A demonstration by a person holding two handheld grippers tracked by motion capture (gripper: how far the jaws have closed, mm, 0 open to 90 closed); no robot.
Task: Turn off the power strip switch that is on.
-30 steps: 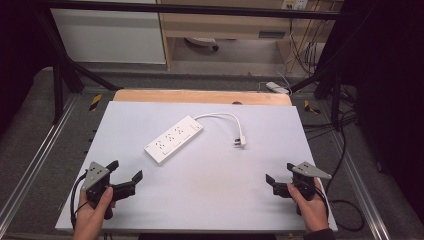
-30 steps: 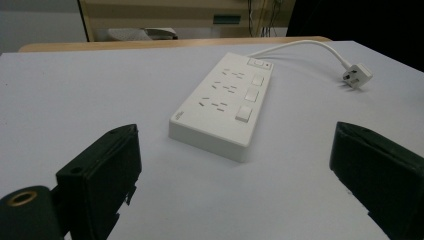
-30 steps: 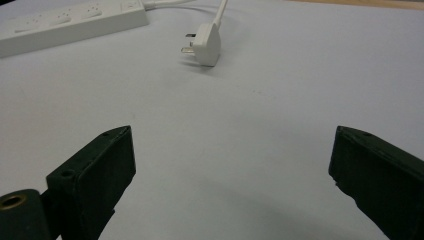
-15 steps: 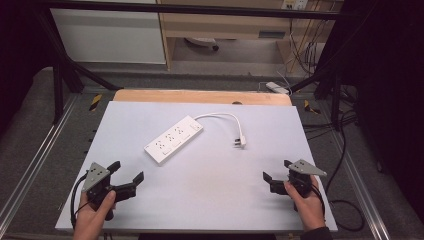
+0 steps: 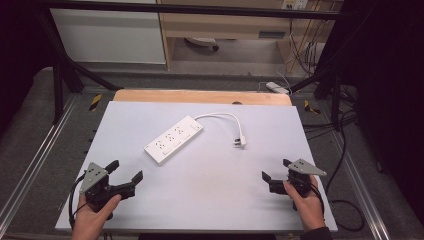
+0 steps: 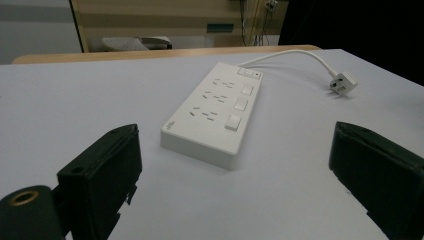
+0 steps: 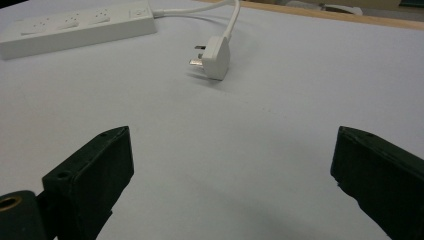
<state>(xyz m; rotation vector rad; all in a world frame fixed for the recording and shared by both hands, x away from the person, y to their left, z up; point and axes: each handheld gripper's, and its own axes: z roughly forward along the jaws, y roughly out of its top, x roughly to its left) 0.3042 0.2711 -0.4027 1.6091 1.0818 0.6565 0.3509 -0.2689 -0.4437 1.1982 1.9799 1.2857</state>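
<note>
A white power strip lies slantwise on the white tabletop, mid-left. Its white cable curves right to a three-pin plug lying loose on the surface. My left gripper is held near the front left corner, open and empty, pointing at the strip; the plug lies beyond to the right. My right gripper is held near the front right corner, open and empty. Ahead of its jaws lies the plug, prongs to the left, with the strip farther off.
A wooden edge borders the table's far side. Metal frame rails run along both sides. Black cables trail on the floor at the right, and a small white device lies beyond the far right corner.
The right gripper has crept slightly left and forward over the table. The left gripper, strip and plug have stayed put.
</note>
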